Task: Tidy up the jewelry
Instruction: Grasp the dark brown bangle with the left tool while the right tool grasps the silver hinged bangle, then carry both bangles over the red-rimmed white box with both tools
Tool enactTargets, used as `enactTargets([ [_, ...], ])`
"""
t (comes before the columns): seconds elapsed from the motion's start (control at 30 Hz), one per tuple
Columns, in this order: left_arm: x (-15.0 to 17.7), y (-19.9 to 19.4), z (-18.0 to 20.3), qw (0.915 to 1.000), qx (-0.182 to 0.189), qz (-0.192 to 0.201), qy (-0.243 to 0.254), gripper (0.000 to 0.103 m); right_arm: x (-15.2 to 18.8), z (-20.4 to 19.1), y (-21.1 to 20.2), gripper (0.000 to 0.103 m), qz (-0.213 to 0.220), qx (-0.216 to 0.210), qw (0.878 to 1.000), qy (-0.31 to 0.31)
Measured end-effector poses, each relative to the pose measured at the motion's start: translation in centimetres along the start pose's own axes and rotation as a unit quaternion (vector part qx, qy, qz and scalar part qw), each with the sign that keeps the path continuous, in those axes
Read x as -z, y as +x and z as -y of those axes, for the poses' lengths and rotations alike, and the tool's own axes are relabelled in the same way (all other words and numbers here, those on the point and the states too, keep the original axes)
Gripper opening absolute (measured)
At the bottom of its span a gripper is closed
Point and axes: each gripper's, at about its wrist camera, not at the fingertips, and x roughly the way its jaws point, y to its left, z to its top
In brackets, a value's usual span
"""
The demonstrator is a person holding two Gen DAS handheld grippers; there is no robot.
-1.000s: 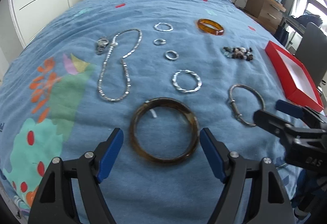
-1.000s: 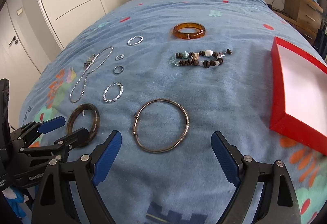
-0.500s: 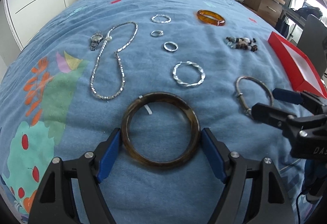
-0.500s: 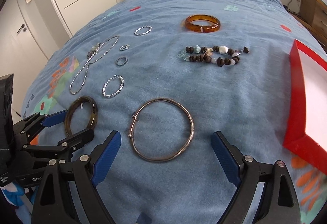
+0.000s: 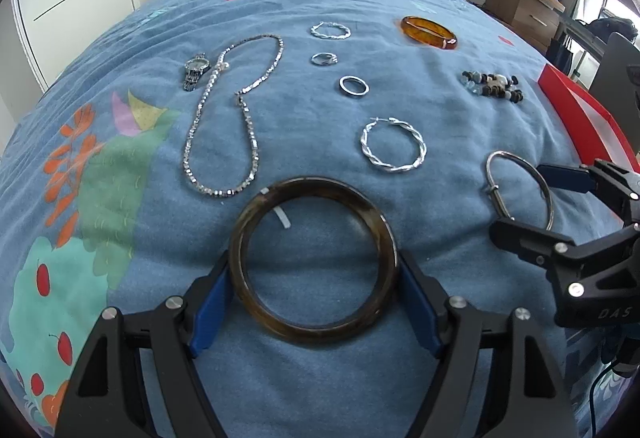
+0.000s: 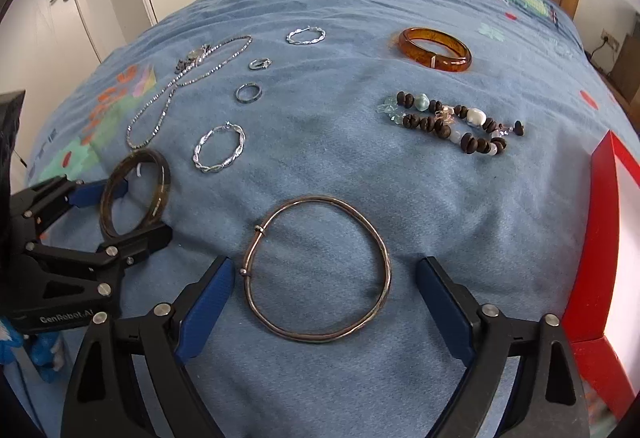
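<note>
Two marks read "DAS" and "GenRobot.AI"; blue bedspread (image 5: 320,106). Left gripper (image 5: 314,290) pinches brown bangle (image 5: 314,262); right gripper (image 6: 324,302) spread.

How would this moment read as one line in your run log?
left gripper: pads against dark bangle | right gripper: open around thin silver bangle | red box: waiting

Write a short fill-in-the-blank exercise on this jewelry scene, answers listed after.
1. The left gripper straddles the dark ____ bangle.
2. The thin silver bangle lies between the ____ gripper's open fingers.
3. The box at the bed's edge is ____.
4. The beaded bracelet lies nearest the ____ bangle.

Answers: brown; right; red; amber
</note>
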Motion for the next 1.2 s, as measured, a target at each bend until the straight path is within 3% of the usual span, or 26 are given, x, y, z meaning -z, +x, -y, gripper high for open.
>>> enactTargets([
  [0.17,0.1,0.0,0.2,1.0,-0.004,0.007,0.005,0.075,0.3,-0.5,-0.2,0.071,0.002,0.009,1.0,-0.027],
  [0.6,-0.1,-1.3,1.0,0.9994,-0.01,0.021,0.025,0.074,0.7,-0.4,-1.8,0.071,0.005,-0.01,0.999,-0.037],
  [0.93,-0.4,-3.7,2.2,0.998,-0.033,0.028,0.045,0.074,1.7,-0.1,-4.7,0.071,0.02,-0.01,0.999,-0.023],
  [1.2,-1.5,-6.6,4.8,0.9962,-0.031,0.037,0.073,0.074,1.9,0.8,-8.5,0.071,0.048,0.004,0.999,-0.013],
])
